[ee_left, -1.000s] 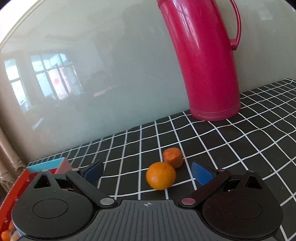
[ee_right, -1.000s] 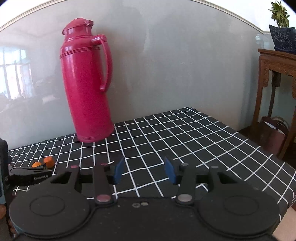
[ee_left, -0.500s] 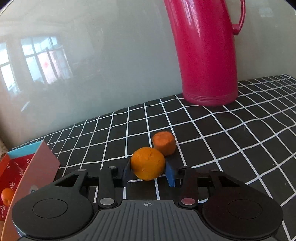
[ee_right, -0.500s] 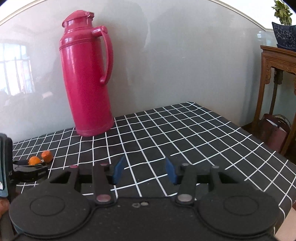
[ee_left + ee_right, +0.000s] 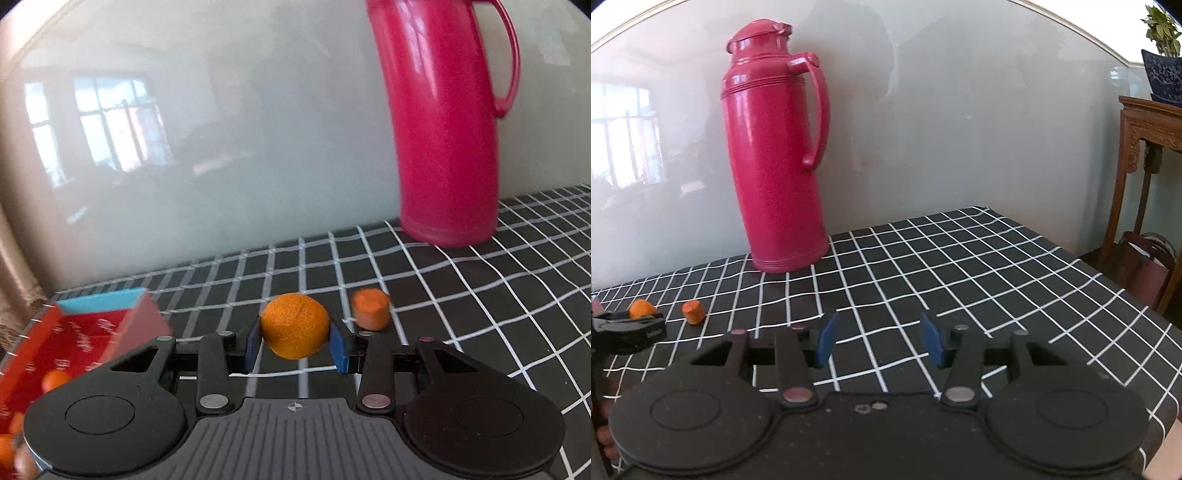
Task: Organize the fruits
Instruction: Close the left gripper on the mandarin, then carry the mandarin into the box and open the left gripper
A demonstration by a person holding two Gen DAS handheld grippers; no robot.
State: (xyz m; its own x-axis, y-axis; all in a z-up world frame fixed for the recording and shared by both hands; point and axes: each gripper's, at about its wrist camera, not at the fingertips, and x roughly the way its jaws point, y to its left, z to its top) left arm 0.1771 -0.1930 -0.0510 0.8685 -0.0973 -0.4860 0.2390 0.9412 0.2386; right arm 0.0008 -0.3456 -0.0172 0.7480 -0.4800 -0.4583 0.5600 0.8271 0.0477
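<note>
Round mandarin (image 5: 294, 325), pebbled orange rind with a dull sheen, pinched at its sides between the two flat blue pads (image 5: 339, 349) of the left gripper (image 5: 295, 345), raised a little off the table (image 5: 480, 295). Left jaws drawn in tight on the fruit, having closed on it within the last second. Just to its right, apart from the pads, a second smaller orange piece (image 5: 370, 308), stubby and nearly cylindrical with a flattened top, matte, resting on the cloth. From the right wrist view the same pair at far left: held mandarin (image 5: 639, 308) in the black tool, stubby piece (image 5: 693, 312) just beside it.

Further left, an open red cardboard box (image 5: 74, 332) with a pale blue edge and pinkish flap, printed inner walls, several small round orange fruits (image 5: 55, 380) lying inside, blurred.

Table covered in black fabric crossed by thin white grid lines, slightly rippled.

Right gripper (image 5: 879, 339) over bare cloth, jaws spread with nothing between the blue pads (image 5: 931, 338).

At the back, a tall glossy magenta plastic thermos (image 5: 774, 155), ribbed bands at shoulder and base, domed lid, looped handle, upright against a smooth pale wall panel (image 5: 942, 129) with hazy window reflections. Far right, a carved dark wooden stand (image 5: 1141, 147) bearing a blue-and-white patterned pot (image 5: 1163, 77).
</note>
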